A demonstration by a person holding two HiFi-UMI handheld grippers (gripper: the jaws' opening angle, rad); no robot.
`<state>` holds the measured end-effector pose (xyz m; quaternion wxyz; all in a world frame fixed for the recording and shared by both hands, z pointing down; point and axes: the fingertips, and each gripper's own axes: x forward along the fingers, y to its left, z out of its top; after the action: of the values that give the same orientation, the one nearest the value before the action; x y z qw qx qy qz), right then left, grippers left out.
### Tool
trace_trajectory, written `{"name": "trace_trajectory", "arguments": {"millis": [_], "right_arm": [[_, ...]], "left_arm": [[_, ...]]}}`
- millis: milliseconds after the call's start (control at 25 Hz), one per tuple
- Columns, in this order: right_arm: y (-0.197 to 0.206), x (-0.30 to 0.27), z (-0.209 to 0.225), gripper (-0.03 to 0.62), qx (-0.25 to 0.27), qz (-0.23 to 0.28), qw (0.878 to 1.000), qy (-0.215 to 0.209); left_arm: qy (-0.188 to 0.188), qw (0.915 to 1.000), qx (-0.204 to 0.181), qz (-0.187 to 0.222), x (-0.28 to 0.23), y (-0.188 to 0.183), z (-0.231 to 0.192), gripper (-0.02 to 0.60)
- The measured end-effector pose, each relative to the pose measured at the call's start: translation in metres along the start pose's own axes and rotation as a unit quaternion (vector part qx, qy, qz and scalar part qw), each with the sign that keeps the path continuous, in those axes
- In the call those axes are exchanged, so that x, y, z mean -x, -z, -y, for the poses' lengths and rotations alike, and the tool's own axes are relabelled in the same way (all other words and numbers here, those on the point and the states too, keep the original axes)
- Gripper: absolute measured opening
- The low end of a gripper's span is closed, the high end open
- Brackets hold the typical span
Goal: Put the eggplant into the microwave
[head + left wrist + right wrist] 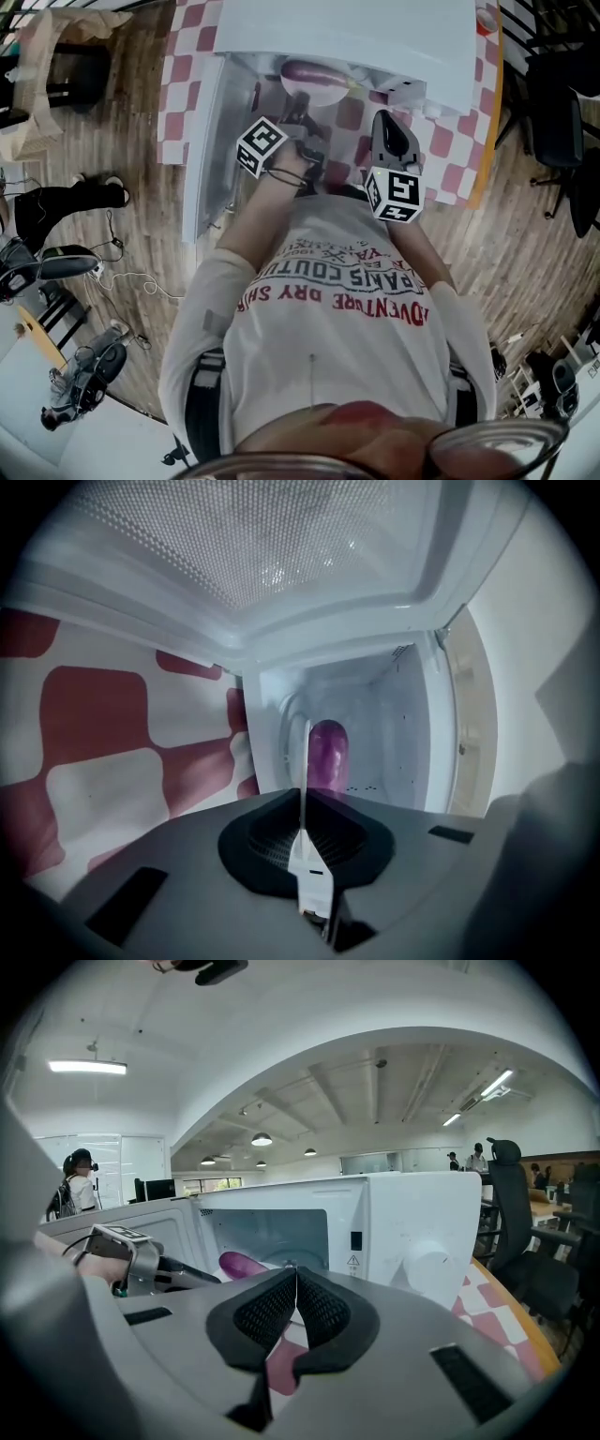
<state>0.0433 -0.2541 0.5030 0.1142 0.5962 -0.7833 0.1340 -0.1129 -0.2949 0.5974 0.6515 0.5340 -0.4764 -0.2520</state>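
The purple eggplant [314, 73] lies inside the open white microwave [375, 37]; it also shows deep in the cavity in the left gripper view [330, 752] and in the right gripper view [242, 1263]. My left gripper [298, 103] points into the opening just in front of the eggplant. Its jaws [306, 761] are shut and empty, apart from the eggplant. My right gripper [384, 122] hovers over the tablecloth in front of the microwave's control panel [412, 1241]. Its jaws [295, 1279] are shut with nothing between them.
The microwave door [202, 141] swings open to the left, and its mesh window [281, 555] fills the top of the left gripper view. A red-and-white checked cloth [450, 159] covers the table. Black office chairs [562, 122] stand to the right. A person [75, 1180] stands far back.
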Motion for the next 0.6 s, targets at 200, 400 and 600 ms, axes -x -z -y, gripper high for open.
{"name": "trace_trajectory", "arguments": {"millis": [200, 400, 600], "right_arm": [[-0.007, -0.015, -0.003, 0.026, 0.013, 0.0, 1.0, 0.002], [-0.019, -0.029, -0.011, 0.026, 0.019, 0.004, 1.0, -0.001], [-0.016, -0.037, -0.016, 0.026, 0.023, -0.004, 1.0, -0.009]], "left_arm": [[0.003, 1.0, 0.004, -0.003, -0.025, -0.005, -0.001, 0.035], [0.004, 0.9999, 0.005, -0.01, -0.04, -0.01, -0.002, 0.035], [0.011, 0.9998, 0.007, -0.013, -0.053, -0.013, -0.003, 0.035]]}}
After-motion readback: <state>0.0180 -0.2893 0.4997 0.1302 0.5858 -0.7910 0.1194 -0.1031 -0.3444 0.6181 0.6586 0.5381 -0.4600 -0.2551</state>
